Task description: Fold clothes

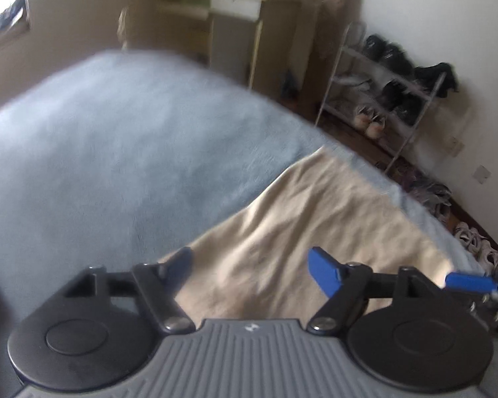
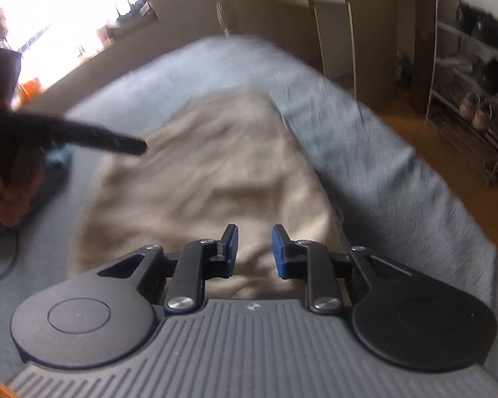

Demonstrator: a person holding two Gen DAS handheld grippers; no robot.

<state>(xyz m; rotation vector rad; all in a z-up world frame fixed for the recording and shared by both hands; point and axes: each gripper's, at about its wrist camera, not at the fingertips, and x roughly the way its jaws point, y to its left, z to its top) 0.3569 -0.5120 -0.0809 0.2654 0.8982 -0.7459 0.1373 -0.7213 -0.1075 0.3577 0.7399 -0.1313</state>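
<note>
The beige garment (image 2: 202,179) lies flat on the blue bed (image 2: 365,152), the left tongs (image 1: 252,270) wide and the right tongs (image 2: 255,248) narrow, both empty above it, so a shallow pinch may catch only one layer and spoil the fold.

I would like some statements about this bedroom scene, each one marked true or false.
1. The beige cloth garment lies on a light blue fluffy blanket. True.
2. The left gripper is clamped on the garment. False: its jaws stand wide apart with nothing between them.
3. A metal wire shoe rack stands by the white wall. True.
4. The right gripper holds a shoe. False: its jaws are narrow but apart, pressing on nothing.
5. The garment is red. False: it is beige.
</note>
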